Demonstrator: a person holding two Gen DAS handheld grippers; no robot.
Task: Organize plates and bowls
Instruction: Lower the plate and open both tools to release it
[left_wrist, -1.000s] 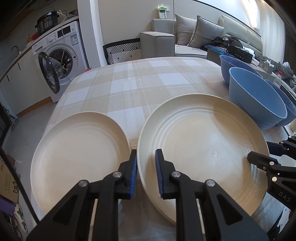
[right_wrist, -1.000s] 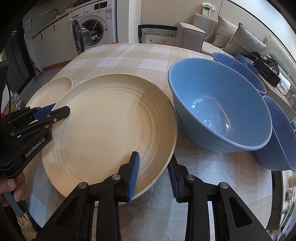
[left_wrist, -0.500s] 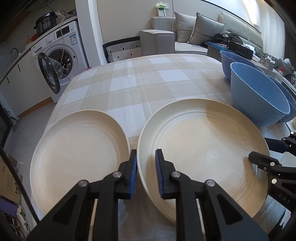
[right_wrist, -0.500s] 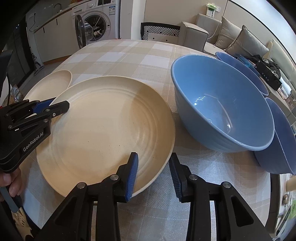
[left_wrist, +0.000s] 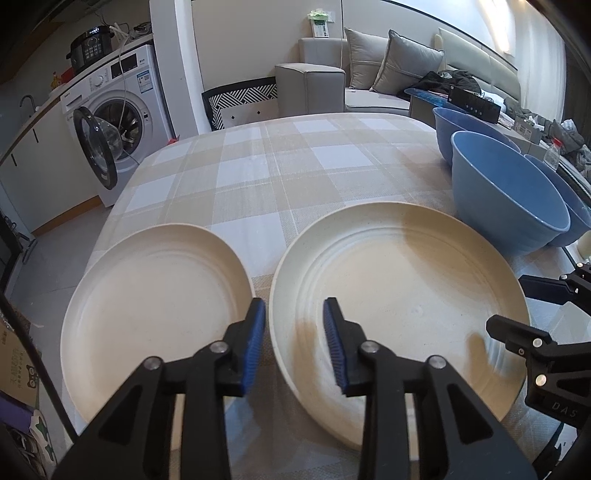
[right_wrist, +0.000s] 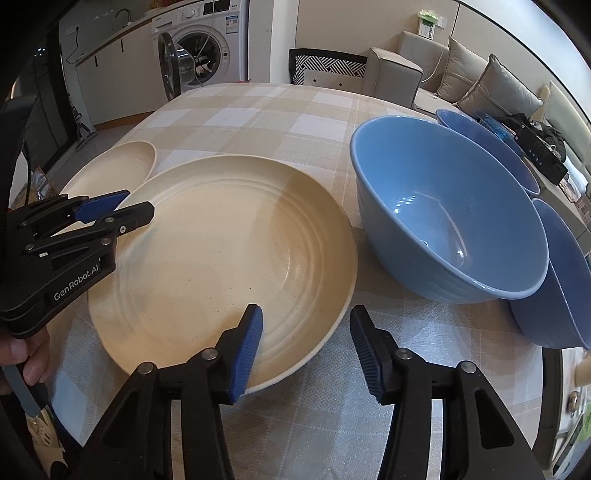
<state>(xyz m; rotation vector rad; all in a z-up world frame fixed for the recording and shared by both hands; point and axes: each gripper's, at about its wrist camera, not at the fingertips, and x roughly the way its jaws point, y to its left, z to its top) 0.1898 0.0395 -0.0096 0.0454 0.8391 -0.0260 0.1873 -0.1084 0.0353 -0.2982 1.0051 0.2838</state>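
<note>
Both sets of fingers open, straddling large plate rim: left gripper, right gripper; seat pads deeper before clamping, then lift level.

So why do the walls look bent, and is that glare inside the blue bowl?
Left wrist view: fisheye lens bows the table edge and darkens the corners; the left gripper shades the large plate. Right wrist view: same bending; small window reflections glint inside the nearest blue bowl. Both views look sharp.
</note>
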